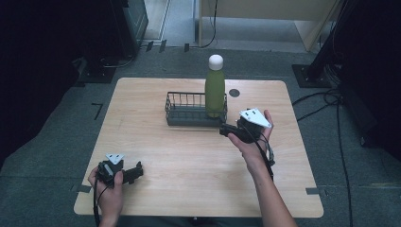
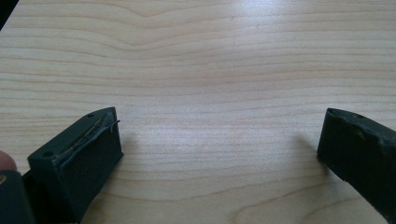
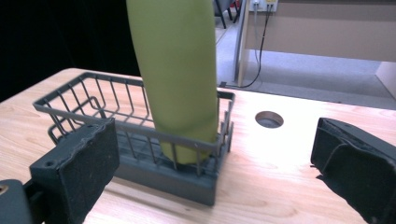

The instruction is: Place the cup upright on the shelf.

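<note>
Bottle (image 1: 215, 90) upright in basket (image 1: 182, 116); right tool (image 3: 215, 163) wide open, empty; left tool (image 2: 219, 154) likewise.

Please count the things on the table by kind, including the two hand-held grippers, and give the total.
Green bottle with white cap: 1
Dark wire basket: 1
Grippers: 2, left gripper and right gripper, both open
Total: 4

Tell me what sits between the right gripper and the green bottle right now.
Only the wire basket's near wall: the green bottle stands inside the basket's right end, and the open right gripper faces it over bare table, seen in the right gripper view.
</note>
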The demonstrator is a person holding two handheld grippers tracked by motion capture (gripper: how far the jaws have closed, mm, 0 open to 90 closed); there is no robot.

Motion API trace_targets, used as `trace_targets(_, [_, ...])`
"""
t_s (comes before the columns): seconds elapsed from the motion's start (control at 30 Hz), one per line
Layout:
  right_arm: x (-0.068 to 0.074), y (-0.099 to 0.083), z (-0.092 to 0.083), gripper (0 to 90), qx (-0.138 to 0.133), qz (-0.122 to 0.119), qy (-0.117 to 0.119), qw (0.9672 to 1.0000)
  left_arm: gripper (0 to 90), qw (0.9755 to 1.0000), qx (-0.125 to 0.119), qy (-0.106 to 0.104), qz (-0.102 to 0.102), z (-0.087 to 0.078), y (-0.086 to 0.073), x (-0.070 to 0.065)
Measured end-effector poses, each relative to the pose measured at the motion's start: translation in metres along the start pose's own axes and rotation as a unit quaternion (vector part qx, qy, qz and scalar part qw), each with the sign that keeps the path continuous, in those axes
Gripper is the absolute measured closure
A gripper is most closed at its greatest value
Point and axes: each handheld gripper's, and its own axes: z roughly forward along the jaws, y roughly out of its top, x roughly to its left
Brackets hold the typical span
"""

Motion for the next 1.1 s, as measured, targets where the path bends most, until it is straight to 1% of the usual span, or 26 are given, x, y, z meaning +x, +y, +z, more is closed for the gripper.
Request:
trace_targets(0.1, [-0.003, -0.004, -0.003, 0.9, 0.001, -0.001, -0.004, 1.0000, 0.0, 1.0000, 0.000, 0.000, 0.000, 0.000, 0.000, 0.000])
trace_targets(0.17, [-0.009, -0.009, -0.008, 0.9, 0.003, 0.001, -0.009, 1.0000, 0.0, 1.0000, 0.000, 0.000, 0.000, 0.000, 0.000, 0.000])
trace_targets(0.2, [-0.009, -0.009, -0.008, 0.9, 0.003, 0.001, -0.009, 1.0000, 0.0, 1.0000, 0.000, 0.000, 0.000, 0.000, 0.000, 0.000])
trace_targets(0.27, [-0.015, -0.014, -0.012, 0.9, 0.005, 0.003, -0.017, 0.9998, 0.0, 1.0000, 0.000, 0.000, 0.000, 0.000, 0.000, 0.000])
trace_targets(0.33, [-0.017, -0.016, -0.014, 0.9, 0.006, 0.002, -0.020, 0.9998, 0.0, 1.0000, 0.000, 0.000, 0.000, 0.000, 0.000, 0.000])
trace_targets(0.37, [-0.022, -0.019, -0.016, 0.9, 0.007, 0.007, -0.025, 0.9996, 0.0, 1.0000, 0.002, 0.000, 0.001, 0.000, 0.000, 0.000])
trace_targets(0.43, [-0.026, -0.023, -0.019, 0.9, 0.008, 0.009, -0.030, 0.9995, 0.0, 1.0000, 0.002, 0.000, 0.002, 0.000, 0.000, 0.000])
trace_targets(0.47, [-0.026, -0.023, -0.019, 0.9, 0.008, 0.009, -0.030, 0.9995, 0.0, 1.0000, 0.002, 0.000, 0.002, 0.000, 0.000, 0.000])
trace_targets(0.5, [-0.031, -0.027, -0.021, 0.9, 0.011, 0.012, -0.033, 0.9993, 0.0, 1.0000, 0.002, 0.000, 0.001, 0.000, 0.000, 0.000])
trace_targets(0.53, [-0.031, -0.027, -0.021, 0.9, 0.011, 0.012, -0.033, 0.9993, 0.0, 1.0000, 0.001, 0.000, 0.001, 0.000, 0.000, 0.000])
trace_targets(0.6, [-0.035, -0.031, -0.024, 0.9, 0.013, 0.016, -0.038, 0.9990, 0.0, 1.0000, 0.002, 0.000, 0.002, 0.000, 0.000, 0.000])
trace_targets(0.63, [-0.041, -0.035, -0.026, 0.9, 0.014, 0.022, -0.043, 0.9987, 0.0, 1.0000, 0.002, 0.000, 0.002, 0.000, 0.000, 0.000])
trace_targets(0.77, [-0.050, -0.044, -0.032, 0.9, 0.018, 0.030, -0.053, 0.9980, 0.0, 1.0000, 0.001, 0.000, 0.001, 0.000, 0.000, 0.000])
trace_targets(0.93, [-0.061, -0.054, -0.039, 0.9, 0.027, 0.031, -0.067, 0.9969, 0.0, 1.0000, 0.001, 0.000, 0.001, 0.000, 0.000, 0.000])
trace_targets(0.97, [-0.061, -0.054, -0.039, 0.9, 0.027, 0.031, -0.067, 0.9969, 0.0, 1.0000, 0.001, 0.000, 0.001, 0.000, 0.000, 0.000])
trace_targets(1.03, [-0.066, -0.058, -0.042, 0.9, 0.030, 0.030, -0.073, 0.9964, 0.0, 1.0000, 0.001, 0.000, 0.001, 0.000, 0.000, 0.000])
trace_targets(1.07, [-0.071, -0.063, -0.045, 0.9, 0.033, 0.033, -0.078, 0.9958, 0.0, 1.0000, 0.002, 0.000, 0.002, 0.000, 0.000, 0.000])
trace_targets(1.1, [-0.071, -0.063, -0.045, 0.9, 0.033, 0.033, -0.078, 0.9958, 0.0, 1.0000, 0.002, 0.000, 0.002, 0.000, 0.000, 0.000])
